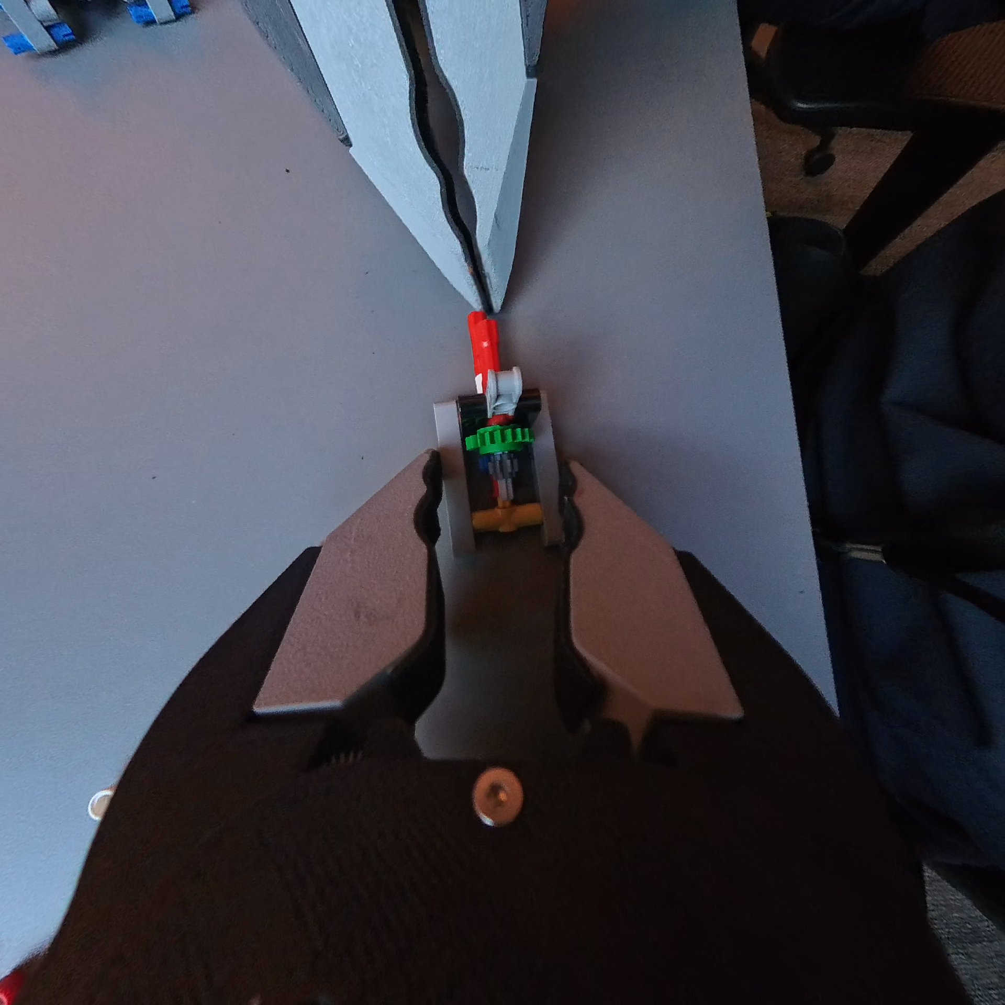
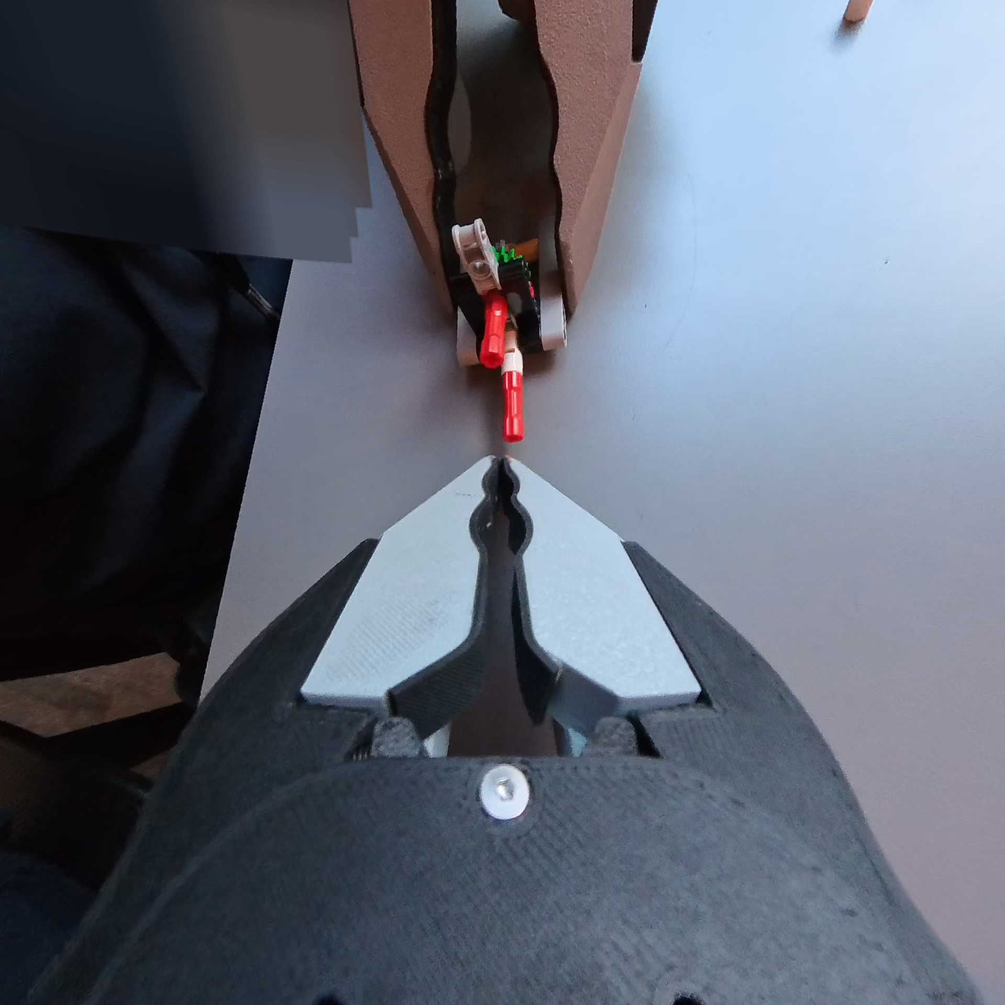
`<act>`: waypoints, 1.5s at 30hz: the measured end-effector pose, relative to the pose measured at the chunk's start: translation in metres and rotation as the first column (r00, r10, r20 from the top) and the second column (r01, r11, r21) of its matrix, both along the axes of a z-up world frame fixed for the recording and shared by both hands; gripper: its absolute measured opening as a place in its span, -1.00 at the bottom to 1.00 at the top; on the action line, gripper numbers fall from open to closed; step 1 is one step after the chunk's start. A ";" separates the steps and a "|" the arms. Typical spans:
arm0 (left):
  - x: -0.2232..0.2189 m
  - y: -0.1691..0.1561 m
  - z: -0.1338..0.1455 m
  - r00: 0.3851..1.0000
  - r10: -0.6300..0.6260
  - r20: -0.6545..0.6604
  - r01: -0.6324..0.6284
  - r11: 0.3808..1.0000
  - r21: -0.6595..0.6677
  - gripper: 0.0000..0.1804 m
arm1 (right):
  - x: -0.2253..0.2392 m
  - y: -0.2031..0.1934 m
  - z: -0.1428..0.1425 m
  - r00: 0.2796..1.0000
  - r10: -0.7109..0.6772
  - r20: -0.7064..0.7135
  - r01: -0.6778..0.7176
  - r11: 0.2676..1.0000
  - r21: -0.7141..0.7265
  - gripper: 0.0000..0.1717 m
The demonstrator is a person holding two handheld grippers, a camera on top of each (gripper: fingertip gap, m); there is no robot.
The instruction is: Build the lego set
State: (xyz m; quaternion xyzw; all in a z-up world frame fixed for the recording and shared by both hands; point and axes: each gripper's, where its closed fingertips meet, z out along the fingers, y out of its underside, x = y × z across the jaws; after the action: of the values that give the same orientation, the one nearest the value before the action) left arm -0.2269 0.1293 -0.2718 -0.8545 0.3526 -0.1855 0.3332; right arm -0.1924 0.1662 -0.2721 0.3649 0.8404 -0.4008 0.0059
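Clamping a small gear assembly (image 1: 497,467) by its two grey side plates, the left hand-held gripper (image 1: 499,500) has its brown fingers (image 1: 380,549) spread to the width of the block, the wavy black pads pressed against the plates on both sides. The block rests on the grey desk (image 1: 190,408), or just over it (which, I cannot tell). Inside its black frame sit a green gear (image 1: 499,438), a smaller grey gear behind it, and a yellow cross-piece (image 1: 506,516) at the 6 o'clock end. A grey connector (image 1: 504,389) stands at the 12 o'clock end, where a red axle (image 1: 481,342) sticks out of the frame.

Beyond that axle, at 12 o'clock in the left wrist view, the right hand-held gripper (image 2: 499,461) points back at the block with its pale grey fingers (image 2: 435,571) together and nothing between them. Its tips lie just off the free end of the red axle (image 2: 512,408), in line with it; the right wrist view shows a sliver of desk between them. A second, shorter red pin (image 2: 494,332) hangs from the connector beside the axle.

Farther out, blue-and-grey pieces (image 1: 32,32) lie at 11 o'clock on the desk, and a person's dark clothing fills the 3 o'clock side past the desk edge.
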 end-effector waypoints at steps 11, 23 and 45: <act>0.000 0.001 0.000 1.000 -0.002 0.008 0.002 1.000 -0.014 -0.56 | -0.006 -0.004 0.000 0.997 0.003 -0.072 0.002 0.998 0.066 -1.00; 0.000 0.001 0.000 1.000 0.003 0.016 -0.002 1.000 -0.023 -0.56 | -0.006 -0.003 0.005 0.998 -0.038 -0.043 0.036 0.999 -0.041 -1.00; 0.000 0.001 0.000 1.000 0.005 0.013 -0.005 1.000 -0.022 -0.57 | -0.006 -0.006 0.001 0.998 -0.023 -0.054 0.024 1.000 0.007 -1.00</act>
State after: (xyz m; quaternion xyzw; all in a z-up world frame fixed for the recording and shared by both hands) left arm -0.2274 0.1306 -0.2717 -0.8577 0.3463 -0.1941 0.3266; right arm -0.1989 0.1600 -0.2713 0.3640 0.8374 -0.4072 -0.0227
